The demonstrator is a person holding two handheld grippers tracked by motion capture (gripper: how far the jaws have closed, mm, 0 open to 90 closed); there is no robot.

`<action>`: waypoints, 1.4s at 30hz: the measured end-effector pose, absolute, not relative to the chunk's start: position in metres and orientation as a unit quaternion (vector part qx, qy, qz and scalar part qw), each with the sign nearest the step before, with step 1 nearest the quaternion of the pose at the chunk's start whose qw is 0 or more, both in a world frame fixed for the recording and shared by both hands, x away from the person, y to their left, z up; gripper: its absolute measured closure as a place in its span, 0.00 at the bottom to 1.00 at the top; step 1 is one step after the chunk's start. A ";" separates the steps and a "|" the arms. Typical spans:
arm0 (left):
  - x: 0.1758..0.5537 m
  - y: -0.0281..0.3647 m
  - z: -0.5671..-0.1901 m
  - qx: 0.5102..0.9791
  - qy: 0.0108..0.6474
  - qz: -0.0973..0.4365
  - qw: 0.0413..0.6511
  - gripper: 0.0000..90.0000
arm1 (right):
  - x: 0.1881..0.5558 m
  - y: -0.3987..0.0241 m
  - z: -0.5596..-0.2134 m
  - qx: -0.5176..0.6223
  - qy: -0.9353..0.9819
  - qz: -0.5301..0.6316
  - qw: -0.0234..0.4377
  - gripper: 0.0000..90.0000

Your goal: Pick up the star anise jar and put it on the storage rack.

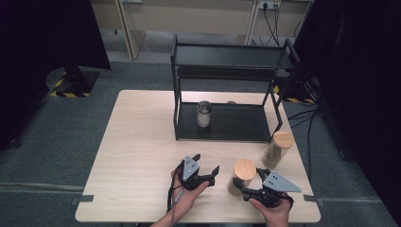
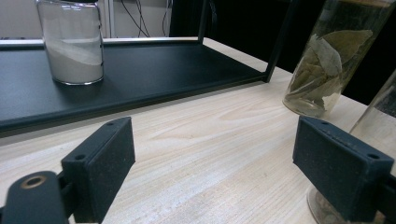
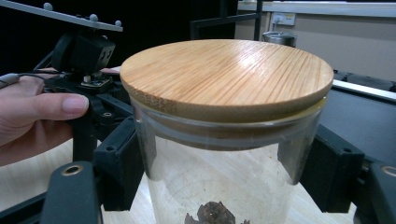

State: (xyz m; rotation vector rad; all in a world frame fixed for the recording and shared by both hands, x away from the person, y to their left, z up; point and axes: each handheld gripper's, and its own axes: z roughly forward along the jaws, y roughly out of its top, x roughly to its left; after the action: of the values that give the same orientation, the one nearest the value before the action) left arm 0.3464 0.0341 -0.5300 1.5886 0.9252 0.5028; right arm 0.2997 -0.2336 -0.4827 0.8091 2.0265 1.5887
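Note:
A glass jar with a round wooden lid (image 1: pixel 244 171) (image 3: pixel 229 74) stands on the table near the front right. My right gripper (image 1: pixel 247 182) (image 3: pixel 229 179) is shut on its glass body just below the lid, one pad pressing each side. Something dark lies at the jar's bottom. To its left, my left gripper (image 1: pixel 207 163) (image 2: pixel 233 172) rests low over the table, open, with bare wood between its pads (image 2: pixel 100 163). The same jar's glass edge (image 2: pixel 380 112) shows behind the right-hand pad in the left gripper view.
A black two-level rack (image 1: pixel 227 90) (image 2: pixel 140 70) stands at the back of the wooden table (image 1: pixel 142 142). A jar of white powder (image 1: pixel 204 113) (image 2: pixel 72 44) sits on its lower shelf. A wooden-lidded jar of bay leaves (image 1: pixel 279 147) (image 2: pixel 322 60) stands by the rack's right front leg.

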 end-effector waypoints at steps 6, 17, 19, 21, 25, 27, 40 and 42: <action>0.346 0.034 -0.530 0.679 0.395 0.216 0.580 0.14 | 0.300 -0.233 -0.480 0.305 0.729 0.571 0.222 0.28; 0.346 0.034 -0.530 0.679 0.394 0.217 0.580 0.14 | 0.307 -0.232 -0.467 0.319 0.715 0.572 0.245 0.28; 0.346 0.034 -0.530 0.679 0.394 0.217 0.580 0.14 | 0.309 -0.232 -0.465 0.321 0.713 0.572 0.249 0.28; 0.346 0.034 -0.530 0.679 0.394 0.218 0.580 0.14 | 0.310 -0.232 -0.463 0.324 0.710 0.573 0.251 0.28; 0.346 0.034 -0.530 0.678 0.393 0.218 0.581 0.14 | 0.314 -0.232 -0.459 0.328 0.706 0.573 0.257 0.28; 0.345 0.034 -0.530 0.678 0.394 0.218 0.581 0.14 | 0.316 -0.231 -0.458 0.331 0.704 0.573 0.258 0.28; 0.345 0.034 -0.530 0.678 0.393 0.219 0.581 0.14 | 0.326 -0.229 -0.451 0.342 0.695 0.571 0.271 0.28; 0.345 0.034 -0.530 0.678 0.394 0.218 0.581 0.14 | 0.328 -0.229 -0.449 0.344 0.692 0.573 0.273 0.28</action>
State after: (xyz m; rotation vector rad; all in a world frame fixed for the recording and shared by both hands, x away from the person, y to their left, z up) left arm 0.3452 0.0336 -0.5300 1.5835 0.9201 0.5090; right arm 0.3282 -0.2286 -0.4487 0.9258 1.8624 1.5410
